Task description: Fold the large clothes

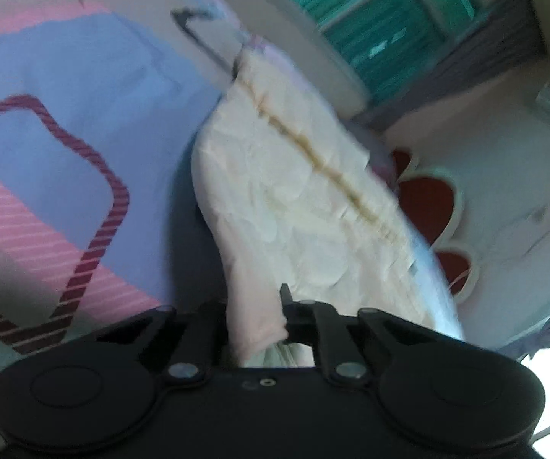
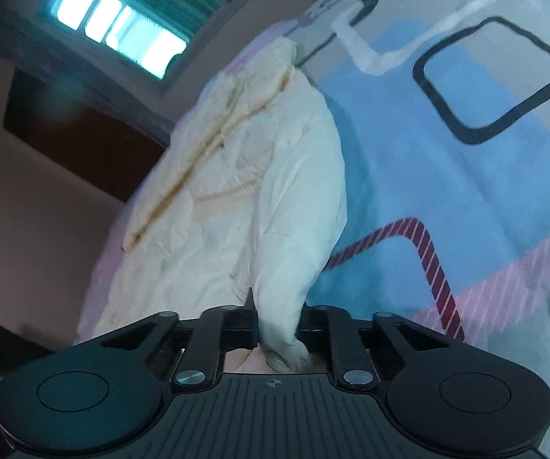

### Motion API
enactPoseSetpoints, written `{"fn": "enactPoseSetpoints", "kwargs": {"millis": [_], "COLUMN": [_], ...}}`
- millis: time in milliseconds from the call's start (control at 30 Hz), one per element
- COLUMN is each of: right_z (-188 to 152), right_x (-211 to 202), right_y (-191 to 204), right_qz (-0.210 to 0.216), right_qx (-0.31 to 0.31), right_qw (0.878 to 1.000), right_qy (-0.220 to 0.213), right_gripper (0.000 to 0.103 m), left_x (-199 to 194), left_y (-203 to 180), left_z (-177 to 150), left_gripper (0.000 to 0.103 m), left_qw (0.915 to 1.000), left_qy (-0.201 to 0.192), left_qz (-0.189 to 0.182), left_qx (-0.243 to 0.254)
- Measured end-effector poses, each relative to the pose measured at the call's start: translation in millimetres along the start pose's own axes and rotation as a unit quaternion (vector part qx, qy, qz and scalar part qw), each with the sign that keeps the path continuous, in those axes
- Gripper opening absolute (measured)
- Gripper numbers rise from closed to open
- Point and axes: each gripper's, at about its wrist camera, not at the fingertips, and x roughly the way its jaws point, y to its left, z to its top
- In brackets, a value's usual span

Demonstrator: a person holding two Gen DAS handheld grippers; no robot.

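Left gripper (image 1: pixel 256 315): black, two-fingered, fingers closed on a bunched fold of the cream garment (image 1: pixel 305 191); the cloth passes between them and down toward the gripper body. Only the right finger's tip shows clearly; the left one is mostly covered by cloth.

Right gripper (image 2: pixel 278 323): black, ribbed body plate, fingers pinching a rolled, sleeve-like length of the same cream garment (image 2: pixel 236 176), which bulges out just behind the fingers.

Cream garment: large, pale, crinkled fabric. A tan zip or trim line (image 1: pixel 336 176) runs along its middle in the left wrist view; in the right wrist view a long tan strip and a shorter ribbed band lie across it. From each gripper it stretches away to the far end, its main part lying on the bedsheet (image 2: pixel 466 176). Pink lining shows at the edges.

Bedsheet: grey ground with blue blocks, pink striped patches, and rounded-square outlines in black (image 2: pixel 492 80) and in maroon rope pattern (image 1: pixel 95 176). It lies left of the garment in the left wrist view, right of it in the right wrist view.

Surroundings: window with green louvres (image 1: pixel 370 26), far; pale wall panel with red scalloped cut-outs (image 1: pixel 427 202), right of the garment. Both views are motion-blurred.
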Motion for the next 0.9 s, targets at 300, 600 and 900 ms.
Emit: {"fn": "enactPoseSetpoints", "kwargs": {"millis": [300, 600, 900], "right_z": [44.1, 152.0, 269.0], "right_x": [-17.5, 15.9, 113.6], "right_y": [49.7, 118.0, 125.1], "right_qz": [0.054, 0.073, 0.053], "right_qx": [-0.021, -0.063, -0.049], "right_qw": [0.996, 0.988, 0.989], "right_qy": [-0.066, -0.122, -0.128], "right_gripper": [0.012, 0.012, 0.012], "left_x": [-14.8, 30.9, 131.5], "left_y": [-36.9, -94.8, -117.8], "left_z": [38.0, 134.2, 242.0], "left_gripper": [0.008, 0.008, 0.008], "left_qw": [0.9962, 0.9873, 0.9874], "left_qy": [-0.074, -0.124, -0.115], "left_qz": [-0.043, -0.081, -0.058], "left_qx": [0.014, 0.056, 0.091]}}
